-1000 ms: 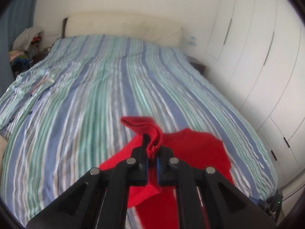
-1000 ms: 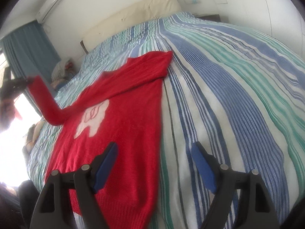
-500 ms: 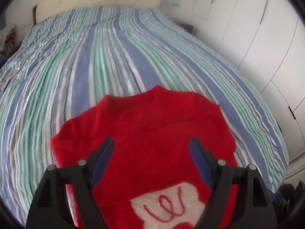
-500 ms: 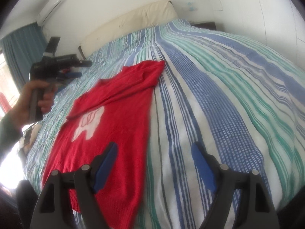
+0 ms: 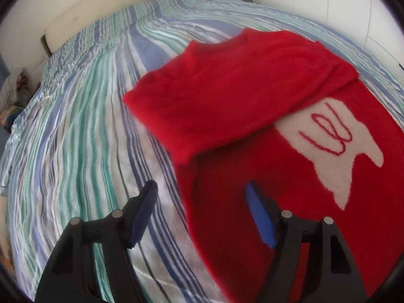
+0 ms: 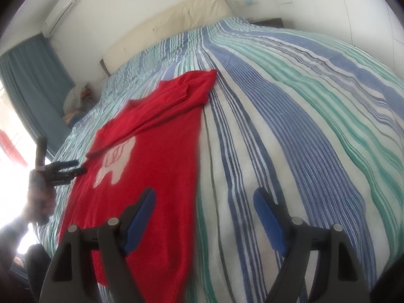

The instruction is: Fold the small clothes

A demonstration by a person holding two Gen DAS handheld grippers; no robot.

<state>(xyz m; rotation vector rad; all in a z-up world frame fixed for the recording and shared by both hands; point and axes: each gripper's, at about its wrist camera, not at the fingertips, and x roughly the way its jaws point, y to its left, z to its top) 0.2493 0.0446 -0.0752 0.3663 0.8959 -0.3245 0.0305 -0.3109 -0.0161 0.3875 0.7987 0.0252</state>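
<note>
While the red sweater (image 5: 252, 106) lies flat on the striped bed cover (image 5: 75, 139), one sleeve folded across its chest just above the white patch (image 5: 335, 151), the left tool (image 5: 202, 202) hangs over the sweater's left edge with its jaws spread and nothing between them. The right tool (image 6: 204, 209) is likewise spread and empty over the sweater's right edge, near its hem, and the cream headboard (image 6: 166, 25) stands well beyond the sweater's collar.

Place: I'm working in a home bedroom.
Bed: wide bed under a blue, green and white striped cover (image 6: 290, 116), cream padded headboard (image 6: 166, 25).
Walls: teal curtain (image 6: 32, 85), white wall air conditioner (image 6: 59, 6).
</note>
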